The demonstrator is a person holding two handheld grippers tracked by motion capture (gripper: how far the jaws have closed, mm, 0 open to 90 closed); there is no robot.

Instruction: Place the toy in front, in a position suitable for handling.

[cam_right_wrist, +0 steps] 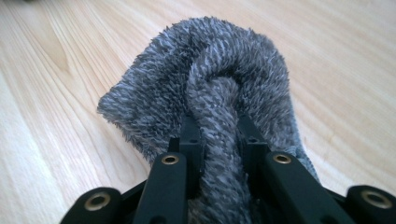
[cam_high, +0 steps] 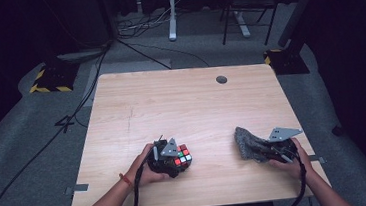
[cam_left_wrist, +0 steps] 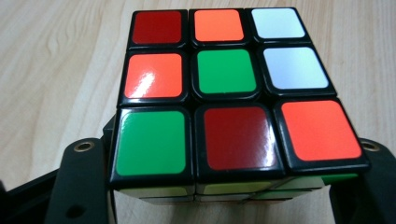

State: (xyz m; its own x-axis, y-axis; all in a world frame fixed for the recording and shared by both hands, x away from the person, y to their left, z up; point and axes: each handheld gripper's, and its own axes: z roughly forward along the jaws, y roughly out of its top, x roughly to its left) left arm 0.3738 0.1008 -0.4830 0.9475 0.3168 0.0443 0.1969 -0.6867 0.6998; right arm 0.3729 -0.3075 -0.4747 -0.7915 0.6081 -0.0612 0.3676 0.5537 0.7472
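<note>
The left gripper point(cam_high: 176, 159) clamps the puzzle cube point(cam_high: 182, 155) by its sides at the desk's point(cam_high: 181, 103) near left, coloured face exposed. Near right, the right gripper point(cam_high: 270, 151) pinches a fold of grey cloth point(cam_high: 247, 142), probably ready to wipe the cube.

Your cube point(cam_left_wrist: 233, 93) hides the left gripper's pads, and its underside is cut off below. Your cloth point(cam_right_wrist: 210, 107) buries the right gripper's fingertips.
</note>
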